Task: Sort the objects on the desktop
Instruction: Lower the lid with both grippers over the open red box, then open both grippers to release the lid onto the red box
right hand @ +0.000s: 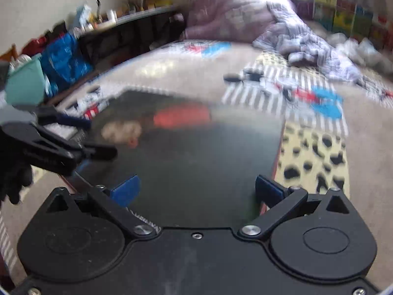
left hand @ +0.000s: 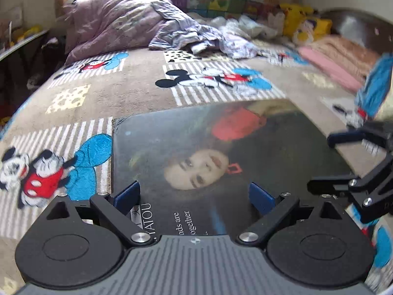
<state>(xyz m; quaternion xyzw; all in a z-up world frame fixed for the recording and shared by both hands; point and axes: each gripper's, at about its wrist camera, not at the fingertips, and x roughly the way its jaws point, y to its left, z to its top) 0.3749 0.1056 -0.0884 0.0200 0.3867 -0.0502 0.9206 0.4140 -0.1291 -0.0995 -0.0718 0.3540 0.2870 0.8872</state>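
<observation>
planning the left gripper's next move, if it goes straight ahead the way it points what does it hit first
Most likely the dark book with the face on its cover. The left gripper, jaws open, already sits low over its near edge. Past the book lies only the Mickey Mouse blanket. How high it rides above the cover is unclear.

Blurry bits and hidden bits

The right wrist view is smeared: the face on the dark magazine point(right hand: 172, 147) is only a pale blob, and the shelf things point(right hand: 103, 17) cannot be told apart. In the left wrist view, the magazine's point(left hand: 208, 152) near edge and some words hide behind the left gripper point(left hand: 194, 196). The right gripper point(left hand: 326, 162) is cut off by the edge.
</observation>
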